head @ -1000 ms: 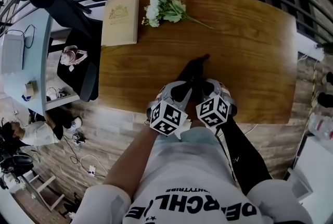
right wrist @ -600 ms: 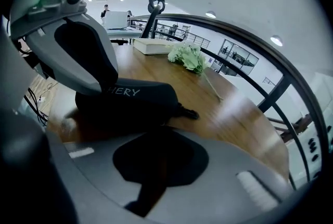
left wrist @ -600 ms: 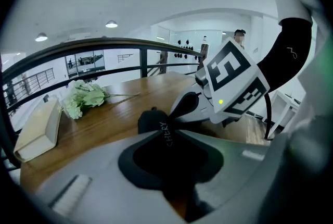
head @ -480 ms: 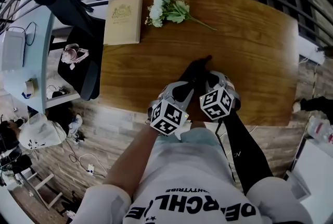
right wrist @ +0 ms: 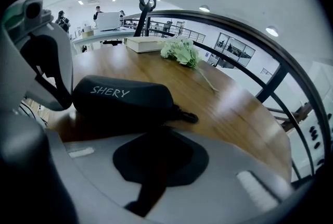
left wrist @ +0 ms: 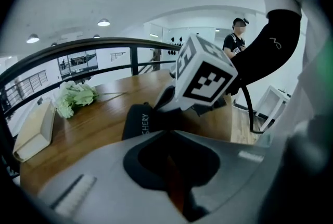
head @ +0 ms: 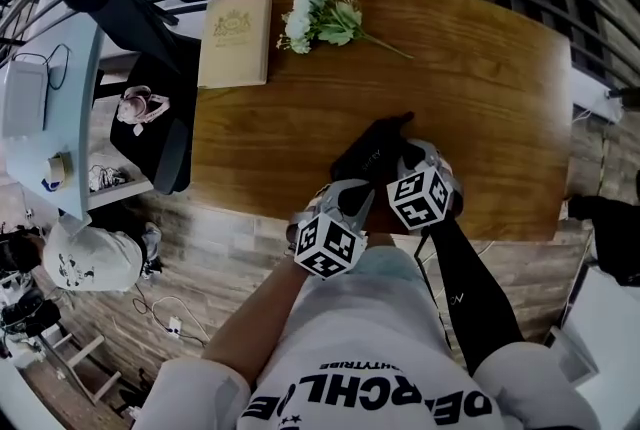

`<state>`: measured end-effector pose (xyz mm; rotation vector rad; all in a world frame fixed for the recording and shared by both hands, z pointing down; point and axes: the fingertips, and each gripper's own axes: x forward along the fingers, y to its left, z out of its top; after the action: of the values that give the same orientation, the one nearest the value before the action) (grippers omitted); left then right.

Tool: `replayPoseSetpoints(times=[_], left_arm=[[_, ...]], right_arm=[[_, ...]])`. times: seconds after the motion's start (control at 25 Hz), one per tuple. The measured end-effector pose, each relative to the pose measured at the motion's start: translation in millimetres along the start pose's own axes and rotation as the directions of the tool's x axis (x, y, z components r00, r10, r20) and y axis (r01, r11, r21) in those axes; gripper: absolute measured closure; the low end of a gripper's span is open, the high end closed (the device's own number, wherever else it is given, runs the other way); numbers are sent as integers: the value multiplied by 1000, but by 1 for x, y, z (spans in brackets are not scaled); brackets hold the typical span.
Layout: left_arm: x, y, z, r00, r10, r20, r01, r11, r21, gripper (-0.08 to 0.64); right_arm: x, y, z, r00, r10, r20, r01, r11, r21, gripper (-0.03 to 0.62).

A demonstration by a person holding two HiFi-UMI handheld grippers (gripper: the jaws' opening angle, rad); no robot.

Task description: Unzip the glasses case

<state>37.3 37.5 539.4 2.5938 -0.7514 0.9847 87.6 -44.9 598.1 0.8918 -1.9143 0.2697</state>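
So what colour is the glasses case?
The glasses case is black with white lettering; the right gripper view shows it best.

I have both grippers side by side at the near edge of the bench (head: 480, 98), a little right of its middle. The left gripper (head: 362, 190) has its jaws pressed together, and its marker cube (head: 328, 246) hangs off the edge toward me. The right gripper (head: 406, 161) reaches further in, jaws together too (only a thin seam shows between them). My left forearm (head: 262, 318) is bare; my right arm (head: 465, 288) wears a black sleeve.
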Motion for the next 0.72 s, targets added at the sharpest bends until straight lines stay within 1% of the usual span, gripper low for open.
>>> replayPoseSetpoints(times=[0.08, 0.2, 0.36, 0.56, 0.64, 0.72], left_arm=[[4, -3, -9, 999, 8, -33, -8, 1000, 17, 448], [3, 3, -12, 999, 28, -45, -27, 999, 27, 448], [-3, 27, -17, 993, 98, -67, -96, 995, 26, 448], [-9, 61, -20, 981, 176, -83, -176, 984, 17, 448], [-10, 69, -21, 978, 191, -86, -192, 981, 8, 448], [-11, 71, -17, 979, 190, -78, -190, 982, 8, 448]], right_arm=[[-3, 1, -2, 1000, 7, -2, -7, 1000, 14, 563], [-9, 4, -5, 1000, 18, -1, -18, 999, 28, 563], [-15, 16, -9, 999, 41, 2, -41, 998, 49, 563], [-22, 41, -9, 996, 86, 3, -86, 995, 42, 563], [-23, 49, -8, 995, 104, 1, -104, 994, 35, 563], [-23, 55, -8, 994, 113, 0, -113, 993, 38, 563]])
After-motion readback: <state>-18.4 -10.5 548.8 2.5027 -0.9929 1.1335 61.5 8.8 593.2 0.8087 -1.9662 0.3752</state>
